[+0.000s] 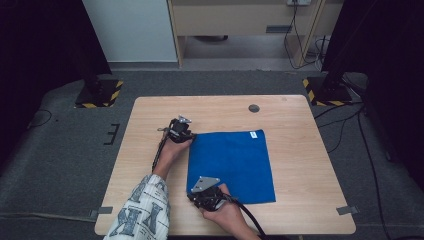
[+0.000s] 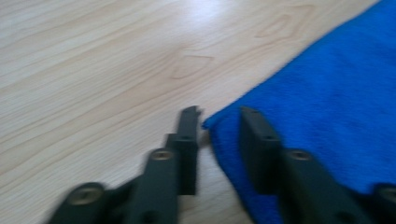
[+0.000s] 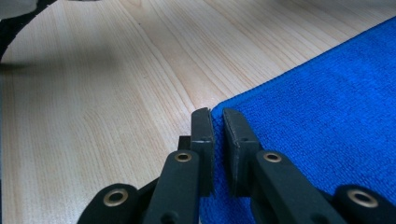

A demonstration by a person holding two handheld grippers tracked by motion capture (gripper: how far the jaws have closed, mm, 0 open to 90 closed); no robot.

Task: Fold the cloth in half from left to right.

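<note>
Pinching the two left corners of the cloth (image 1: 232, 165), which lies flat at mid-table.

We have its far-left corner between the left gripper (image 2: 219, 121), whose jaws stand a little apart and not yet closed, and its near-left corner in the right gripper (image 3: 217, 116), narrowed almost shut on the edge. We judge both should bite well in from the hem, then lift together off the table (image 1: 300, 125) so neither corner slips.

A light wooden table (image 1: 300, 150) with a small dark round grommet (image 1: 254, 108) near its far edge carries a blue cloth (image 1: 235, 162) spread flat, a white tag (image 1: 253, 134) at its far right corner.
</note>
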